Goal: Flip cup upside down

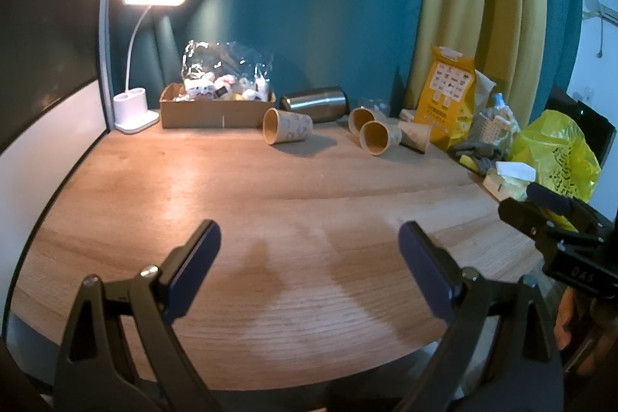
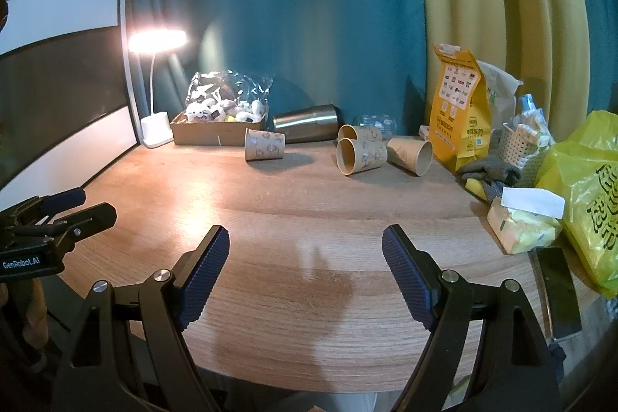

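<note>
Both grippers were hanging over the near edge of the wooden counter (image 2: 309, 188) with nothing in them. The left gripper (image 1: 309, 242) had its fingers (image 1: 201, 250) spread wide apart over bare wood, and the right gripper (image 2: 305, 246) was the same deal, blue ribbed pads (image 2: 208, 257) far apart and empty. From the left wrist view the right gripper's tip poked in at the right edge, and the right wrist view caught the left one at its left edge.

The paper cups were all way at the back, well apart from both grippers, and every one was lying on its side. One cup (image 2: 264, 144) sat alone just in front of the cardboard box (image 2: 218, 132) full of little plush toys (image 2: 216, 111). A bit to the right there was a pair of cups (image 2: 361, 151) touching each other, mouths facing the cameras, and a fourth cup (image 2: 410, 150) just beside them with its mouth turned to the right. A steel tumbler (image 2: 307, 128) also lay on its side behind the lone cup, against the teal curtain (image 2: 289, 6).

Lit desk lamp (image 2: 156, 41) in the back left corner. On the right: an orange pouch (image 2: 459, 111), a white basket (image 2: 521, 149), a yellow plastic bag (image 2: 587, 195) and a tissue pack (image 2: 521, 222).
</note>
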Demonstrator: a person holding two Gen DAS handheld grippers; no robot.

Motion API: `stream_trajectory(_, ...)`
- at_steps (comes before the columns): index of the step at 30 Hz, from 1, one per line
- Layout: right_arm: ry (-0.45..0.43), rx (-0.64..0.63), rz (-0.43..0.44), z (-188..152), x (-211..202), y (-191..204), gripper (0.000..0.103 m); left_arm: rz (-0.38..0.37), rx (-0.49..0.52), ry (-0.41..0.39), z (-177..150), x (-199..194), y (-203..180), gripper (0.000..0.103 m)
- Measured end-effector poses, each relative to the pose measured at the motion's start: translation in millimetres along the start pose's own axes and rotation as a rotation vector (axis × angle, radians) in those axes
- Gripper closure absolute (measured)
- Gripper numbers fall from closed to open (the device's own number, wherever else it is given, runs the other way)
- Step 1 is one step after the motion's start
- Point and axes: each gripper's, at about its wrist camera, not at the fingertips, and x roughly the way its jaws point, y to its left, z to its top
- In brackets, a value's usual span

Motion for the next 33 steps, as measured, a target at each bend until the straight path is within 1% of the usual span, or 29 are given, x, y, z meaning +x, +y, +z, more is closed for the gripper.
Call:
stream_trajectory(6,0.000,0.003,0.001,0.1,-0.7,-0.1,0.019,-0.013,-0.010,-0.009,0.6,-2.7,3.5,0.009)
stream_trajectory(13,-0.002,0.000,-0.004,1.0,-2.6,0.1,0.019,-0.036,-0.012,-0.002,0.8,-2.1,2.3,0.009)
stream_trajectory(24,-0.002,0.004,-0.003,0.7,-2.7,0.4,0.019,-0.021,-0.005,-0.019,0.9,-3.1,2.0,0.009)
stream_trajectory(29,-0.001,0.002,-0.004,0.3,-2.0,1.0,0.019,0.002,0.006,-0.027,2.1,-4.7,0.1,0.009)
stream_trajectory(33,-0.002,0.003,-0.003,0.3,-1.8,0.7,0.019,0.001,0.007,-0.031,2.5,-5.4,-1.6,0.009)
